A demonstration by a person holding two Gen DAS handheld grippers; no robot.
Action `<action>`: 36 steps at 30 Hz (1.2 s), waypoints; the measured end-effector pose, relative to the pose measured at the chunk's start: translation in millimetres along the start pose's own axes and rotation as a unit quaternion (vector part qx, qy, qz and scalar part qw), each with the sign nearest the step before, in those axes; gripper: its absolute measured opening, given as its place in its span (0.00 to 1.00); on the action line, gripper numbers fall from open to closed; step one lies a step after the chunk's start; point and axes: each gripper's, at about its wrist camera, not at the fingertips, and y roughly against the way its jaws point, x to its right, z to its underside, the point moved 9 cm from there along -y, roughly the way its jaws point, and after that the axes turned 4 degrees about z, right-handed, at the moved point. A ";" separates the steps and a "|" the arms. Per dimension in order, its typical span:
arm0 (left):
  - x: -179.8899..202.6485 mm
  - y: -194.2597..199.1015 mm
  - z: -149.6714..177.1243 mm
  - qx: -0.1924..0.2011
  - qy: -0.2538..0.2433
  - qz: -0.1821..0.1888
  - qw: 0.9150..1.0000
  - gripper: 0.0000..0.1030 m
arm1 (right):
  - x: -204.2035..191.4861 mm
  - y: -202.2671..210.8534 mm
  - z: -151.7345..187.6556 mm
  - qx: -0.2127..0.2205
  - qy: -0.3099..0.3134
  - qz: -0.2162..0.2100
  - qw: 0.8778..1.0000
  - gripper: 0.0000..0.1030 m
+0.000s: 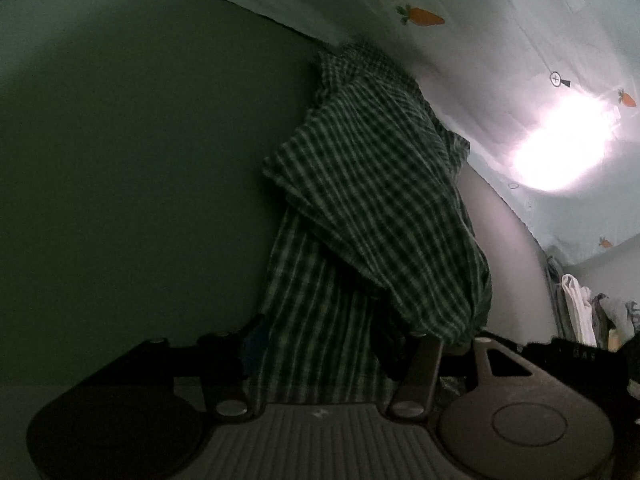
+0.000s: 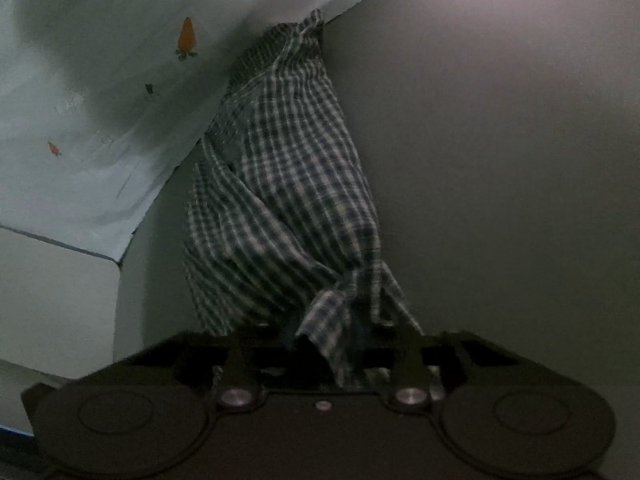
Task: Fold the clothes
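A dark green-and-white checked garment stretches from my left gripper away to the edge of a pale sheet. The cloth runs straight into the jaws and covers the fingertips, so the left gripper is shut on it. In the right wrist view the same checked garment rises in a twisted bundle from my right gripper, which is shut on a bunched corner of it. The garment's far end touches the sheet's edge in both views. The light is dim.
A pale sheet printed with small orange carrots fills the top of the left view and the upper left of the right view. A bright glare lies on it. Several clothes hang at the far right. Plain dark surfaces flank the garment.
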 end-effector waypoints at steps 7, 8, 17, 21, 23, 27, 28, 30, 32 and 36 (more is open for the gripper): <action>4.8 9.4 13.5 -0.014 -0.015 -0.028 0.999 0.56 | -5.3 34.1 15.9 0.034 0.043 0.015 0.998 0.05; 5.7 12.6 17.2 -0.015 -0.017 -0.030 0.999 0.56 | -4.6 39.4 19.1 0.038 0.046 0.015 0.998 0.04; 12.0 45.1 62.8 -0.011 -0.038 -0.039 0.998 0.56 | -6.0 77.4 48.8 0.062 0.051 0.000 0.997 0.02; 8.0 58.2 82.9 -0.010 -0.037 -0.041 0.998 0.56 | -1.7 85.4 60.8 0.057 0.020 -0.028 0.998 0.02; 5.0 63.4 89.6 -0.008 -0.038 -0.045 0.998 0.56 | 1.2 88.1 65.3 0.053 -0.002 -0.044 0.998 0.02; 0.9 71.6 93.3 0.005 -0.020 -0.055 0.998 0.56 | 8.3 93.7 74.7 0.044 -0.050 -0.077 0.995 0.02; -0.2 73.2 93.1 0.008 -0.016 -0.058 0.998 0.56 | 13.7 94.2 79.3 0.038 -0.076 -0.089 0.992 0.02; -1.8 76.0 95.7 0.011 -0.016 -0.064 0.998 0.56 | 24.8 95.8 88.8 0.025 -0.126 -0.111 0.985 0.02; -3.5 77.0 99.8 0.012 -0.016 -0.070 0.997 0.56 | 37.2 99.2 102.5 0.015 -0.168 -0.121 0.978 0.02; -7.9 78.5 112.7 0.010 -0.016 -0.079 0.997 0.56 | 62.7 106.6 127.7 -0.003 -0.244 -0.133 0.961 0.02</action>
